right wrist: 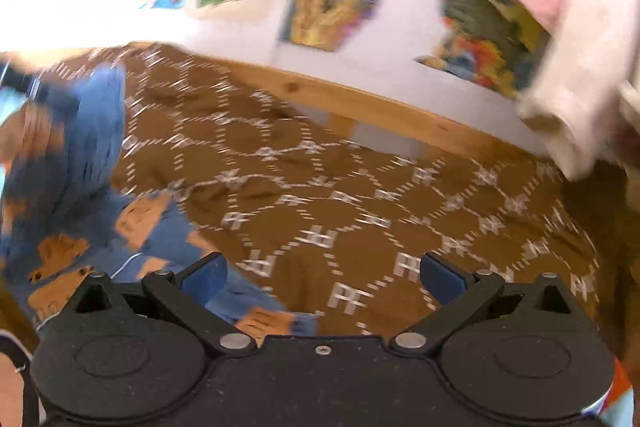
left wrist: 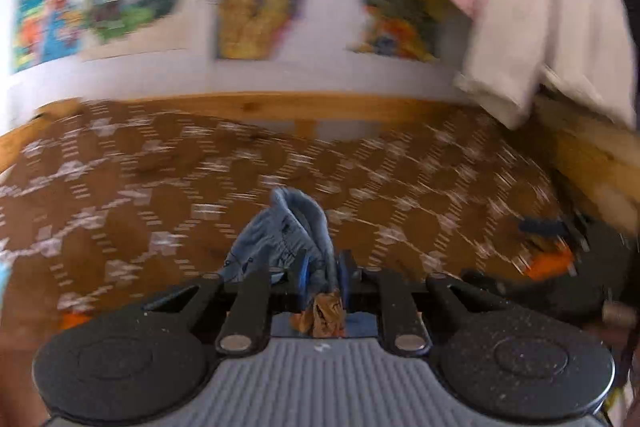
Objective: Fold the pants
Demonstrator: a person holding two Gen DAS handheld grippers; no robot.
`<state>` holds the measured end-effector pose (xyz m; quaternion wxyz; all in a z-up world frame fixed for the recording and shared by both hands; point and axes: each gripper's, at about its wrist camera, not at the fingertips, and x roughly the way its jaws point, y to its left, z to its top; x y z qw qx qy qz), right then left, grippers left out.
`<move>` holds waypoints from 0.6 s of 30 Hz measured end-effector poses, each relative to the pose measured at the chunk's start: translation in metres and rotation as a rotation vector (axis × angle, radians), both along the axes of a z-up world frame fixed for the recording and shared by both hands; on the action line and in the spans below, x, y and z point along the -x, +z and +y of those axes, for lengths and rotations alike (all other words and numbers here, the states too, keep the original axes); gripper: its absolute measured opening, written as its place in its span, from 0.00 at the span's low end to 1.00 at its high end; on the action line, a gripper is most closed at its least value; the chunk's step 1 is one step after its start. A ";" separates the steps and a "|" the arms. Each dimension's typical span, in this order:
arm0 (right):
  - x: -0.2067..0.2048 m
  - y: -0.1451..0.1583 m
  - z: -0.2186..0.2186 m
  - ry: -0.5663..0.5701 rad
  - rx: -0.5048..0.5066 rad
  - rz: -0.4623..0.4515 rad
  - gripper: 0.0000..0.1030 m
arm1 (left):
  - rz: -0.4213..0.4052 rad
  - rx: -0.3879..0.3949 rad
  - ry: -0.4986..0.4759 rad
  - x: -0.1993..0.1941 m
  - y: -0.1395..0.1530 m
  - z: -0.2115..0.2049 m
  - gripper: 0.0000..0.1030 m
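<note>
while our left gripper (left wrist: pixel 322 275) is clamping a bunched edge of the pants (right wrist: pixel 68 163), our right gripper (right wrist: pixel 322 277) is hovering with jaws apart over the brown bedspread (right wrist: pixel 360 187); the pants are trailing toward its nine o'clock, nearer the left hand.

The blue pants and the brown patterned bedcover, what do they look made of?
The blue pants look like soft knit or fleece: they bunch in limp folds where the left gripper pinches them. The brown bedcover looks like matte woven cloth, gently rumpled. The bed frame is knotty, light wood.
</note>
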<state>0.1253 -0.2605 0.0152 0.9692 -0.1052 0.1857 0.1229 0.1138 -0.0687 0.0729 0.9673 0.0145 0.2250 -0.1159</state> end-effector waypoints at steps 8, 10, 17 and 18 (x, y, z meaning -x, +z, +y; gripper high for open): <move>-0.015 -0.013 -0.055 -0.068 -0.248 0.155 0.99 | 0.080 -0.214 -0.251 -0.013 -0.064 -0.096 0.18; -0.018 -0.017 -0.059 -0.076 -0.281 0.180 0.99 | 0.082 -0.265 -0.255 -0.010 -0.073 -0.102 0.18; -0.021 -0.026 -0.050 0.053 -0.416 0.256 0.99 | 0.086 -0.260 -0.213 0.015 -0.081 -0.063 0.52; -0.022 -0.027 -0.046 0.084 -0.432 0.267 0.99 | 0.091 -0.306 -0.201 0.019 -0.087 -0.059 0.52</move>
